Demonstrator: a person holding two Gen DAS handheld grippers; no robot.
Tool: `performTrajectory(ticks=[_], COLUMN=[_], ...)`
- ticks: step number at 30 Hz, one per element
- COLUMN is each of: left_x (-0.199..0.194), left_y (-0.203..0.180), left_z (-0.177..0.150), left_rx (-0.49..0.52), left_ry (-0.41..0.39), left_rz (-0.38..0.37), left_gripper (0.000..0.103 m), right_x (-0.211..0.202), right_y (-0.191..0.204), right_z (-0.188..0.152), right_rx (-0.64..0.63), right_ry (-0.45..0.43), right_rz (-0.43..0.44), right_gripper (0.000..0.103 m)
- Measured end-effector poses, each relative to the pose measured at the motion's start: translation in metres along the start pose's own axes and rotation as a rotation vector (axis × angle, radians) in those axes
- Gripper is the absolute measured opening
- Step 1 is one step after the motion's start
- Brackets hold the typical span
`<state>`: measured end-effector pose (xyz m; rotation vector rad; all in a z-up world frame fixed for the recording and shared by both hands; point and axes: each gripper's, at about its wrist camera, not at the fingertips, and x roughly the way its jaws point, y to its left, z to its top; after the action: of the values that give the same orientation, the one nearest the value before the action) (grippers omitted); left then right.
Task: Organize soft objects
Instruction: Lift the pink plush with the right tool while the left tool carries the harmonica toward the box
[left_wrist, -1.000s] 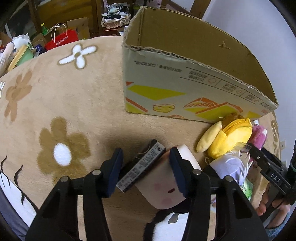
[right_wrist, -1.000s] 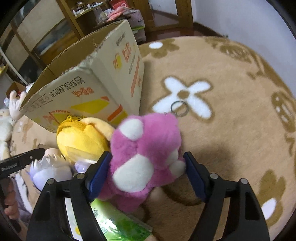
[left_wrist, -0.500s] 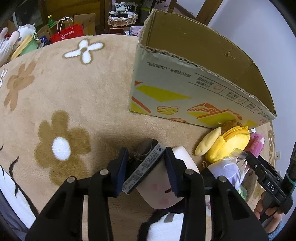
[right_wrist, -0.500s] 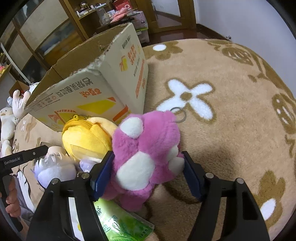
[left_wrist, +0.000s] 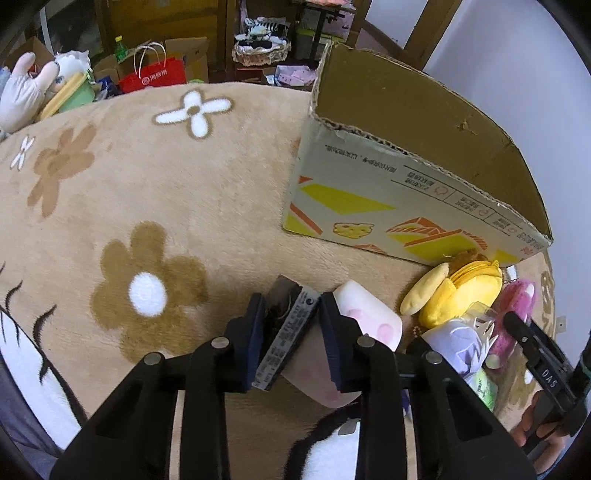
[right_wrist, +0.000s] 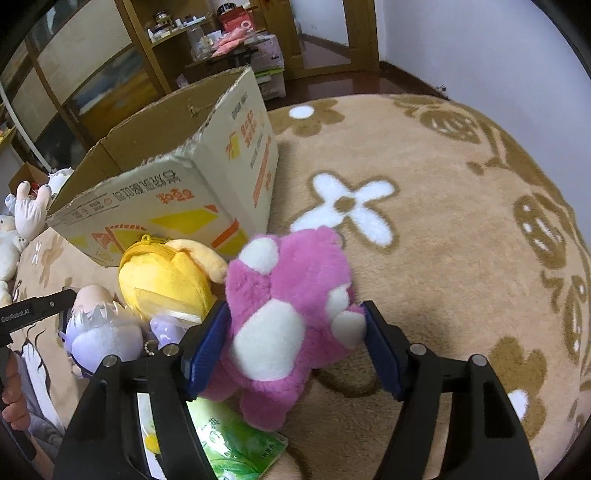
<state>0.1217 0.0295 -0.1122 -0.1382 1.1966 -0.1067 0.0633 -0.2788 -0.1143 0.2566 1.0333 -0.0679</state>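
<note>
My left gripper (left_wrist: 291, 301) points down at the rug, its jaws closing, and the pads press a flat dark packet with a barcode label (left_wrist: 295, 326). A pale pink plush block (left_wrist: 369, 317) lies just behind that packet. My right gripper (right_wrist: 295, 308) is also closing, and its pads squeeze a pink and white plush toy (right_wrist: 288, 288). Beside it lie a yellow plush pouch (right_wrist: 166, 277) and a purple-white plush (right_wrist: 99, 332). An open cardboard box (left_wrist: 388, 184) stands on the rug behind them.
A beige flowered rug (right_wrist: 461, 240) covers the floor. A green packet (right_wrist: 236, 443) lies under the right gripper. White plush toys (left_wrist: 22, 96) and a red bag (left_wrist: 155, 74) sit past the rug's far left edge. Shelves and furniture stand behind the box.
The left jaws drew in from wide apart until they pinch the dark packet. The right jaws narrowed a little around the pink plush. Both hands stayed roughly in place.
</note>
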Motion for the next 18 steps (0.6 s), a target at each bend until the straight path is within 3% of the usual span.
performTrajectory(ticks=[9, 13, 15, 18], left_x=[-0.014, -0.028, -0.038, -0.068], left_y=[0.003, 0.001, 0.0, -0.011], left_z=[-0.005, -0.009, -0.011, -0.017], left_rx=[0.002, 0.018, 0.03, 0.079], left_ry=[-0.045, -0.088, -0.134, -0.272], left_rz=[0.02, 0.029, 0.038, 0.047], left_gripper=[0.023, 0.023, 0.023, 0.023], right_x=[-0.014, -0.029, -0.036, -0.051], right_y=[0.007, 0.012, 0.014, 0.016], right_z=[-0.004, -0.005, -0.005, -0.005], right_rx=[-0.036, -0.062, -0.064, -0.072], right_ry=[-0.04, -0.1, -0.131, -0.2], right_rz=[-0.008, -0.02, -0.029, -0.035], right_gripper=[0.071, 0.07, 0.07, 0.069])
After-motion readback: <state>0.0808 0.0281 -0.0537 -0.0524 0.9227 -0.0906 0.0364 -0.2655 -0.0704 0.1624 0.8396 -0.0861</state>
